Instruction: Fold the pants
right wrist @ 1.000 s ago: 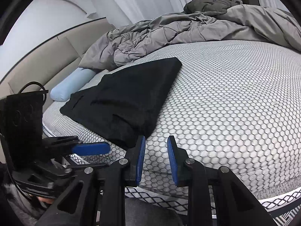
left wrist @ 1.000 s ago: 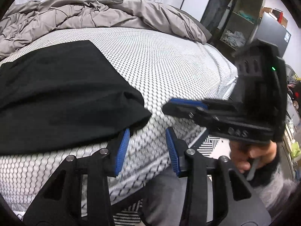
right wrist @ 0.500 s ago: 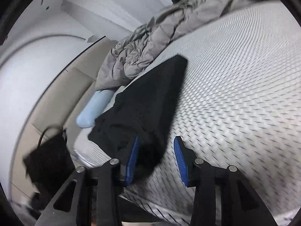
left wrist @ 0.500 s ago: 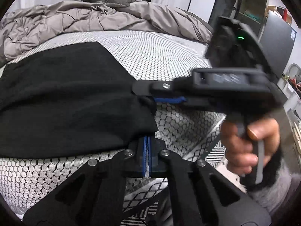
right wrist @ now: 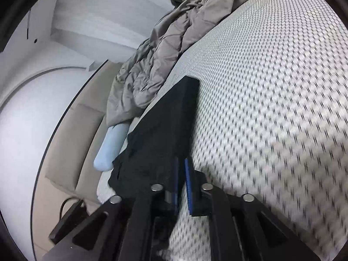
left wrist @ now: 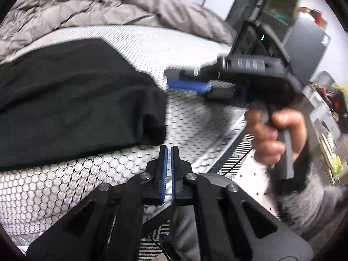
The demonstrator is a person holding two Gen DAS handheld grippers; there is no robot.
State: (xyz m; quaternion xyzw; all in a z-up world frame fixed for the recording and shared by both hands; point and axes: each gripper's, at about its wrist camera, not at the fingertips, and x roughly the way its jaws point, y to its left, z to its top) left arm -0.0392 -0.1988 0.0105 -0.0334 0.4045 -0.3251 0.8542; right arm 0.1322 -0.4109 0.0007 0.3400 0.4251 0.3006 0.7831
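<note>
1. The black pants (left wrist: 71,100) are seen lying folded on the mattress (left wrist: 195,128), their near corner just ahead and left of the left gripper (left wrist: 169,152).
2. The jaws of the left gripper are drawn almost together, with only a thin slit left between the blue pads; nothing is seen held between them, and the fabric lies just beyond the tips.
3. In the right wrist view, the right gripper (right wrist: 182,167) is seen at the near edge of the pants (right wrist: 165,130), its jaws nearly closed. Whether cloth is pinched there cannot be told through the blur.
4. The mattress (right wrist: 271,100) is covered in a white honeycomb-patterned fabric.
5. A rumpled grey duvet (left wrist: 91,6) is heaped at the far side, and a pale blue bolster (right wrist: 111,150) lies beside a beige headboard (right wrist: 74,139).
6. Dark shelving (left wrist: 280,2) is seen in the room beyond.
</note>
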